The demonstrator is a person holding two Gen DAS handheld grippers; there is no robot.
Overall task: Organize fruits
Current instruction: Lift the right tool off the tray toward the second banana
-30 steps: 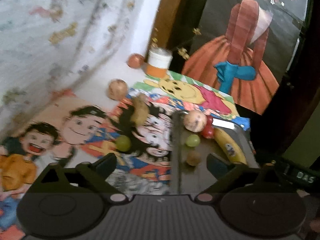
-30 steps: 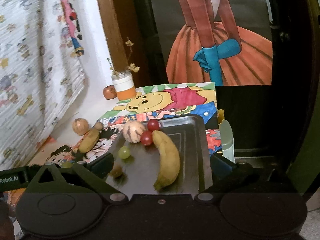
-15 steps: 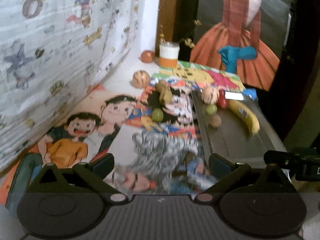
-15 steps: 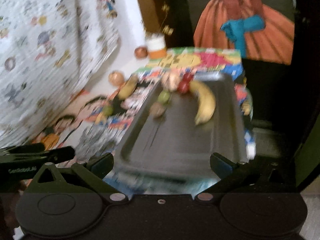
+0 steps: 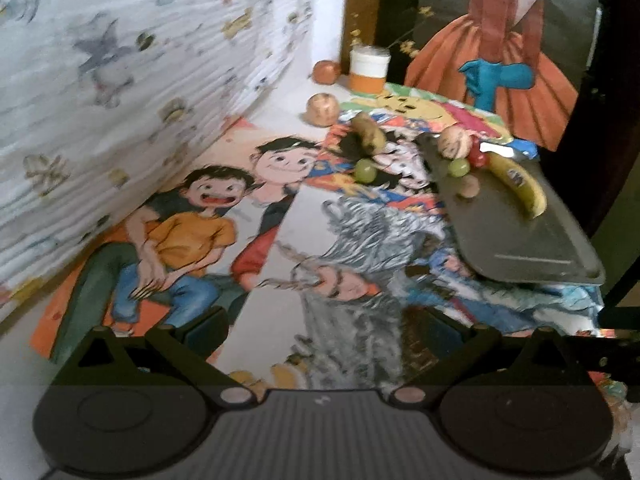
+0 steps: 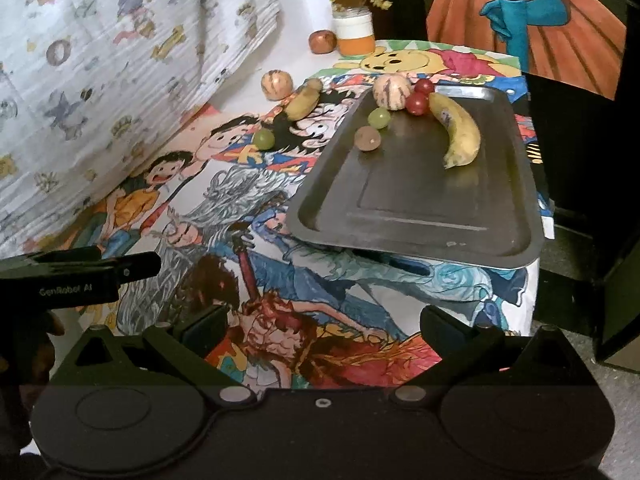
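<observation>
A dark metal tray (image 6: pixel 420 208) (image 5: pixel 516 248) lies on the cartoon-covered table. It holds a banana (image 6: pixel 458 130) (image 5: pixel 520 184), a striped round fruit (image 6: pixel 392 87), two red fruits (image 6: pixel 416 103), a green grape (image 6: pixel 379 117) and a brown round fruit (image 6: pixel 367 139). Off the tray lie a green grape (image 6: pixel 264 138) (image 5: pixel 365 170), a small banana (image 6: pixel 303 101) (image 5: pixel 368 133), a striped fruit (image 6: pixel 276 85) (image 5: pixel 322 109) and a reddish fruit (image 6: pixel 322 41). My left gripper (image 5: pixel 320 330) and right gripper (image 6: pixel 322 320) are open, empty and well short of the fruit.
A white and orange jar (image 6: pixel 354 32) stands at the back by the reddish fruit. A patterned cloth (image 6: pixel 100 60) hangs along the left. The left gripper's body (image 6: pixel 80 276) shows at the lower left of the right wrist view. The table edge drops off at the right (image 6: pixel 540 280).
Both grippers have pulled back and away from the tray; the fruit now looks farther off. Both stay open and empty. No fruit has moved.
</observation>
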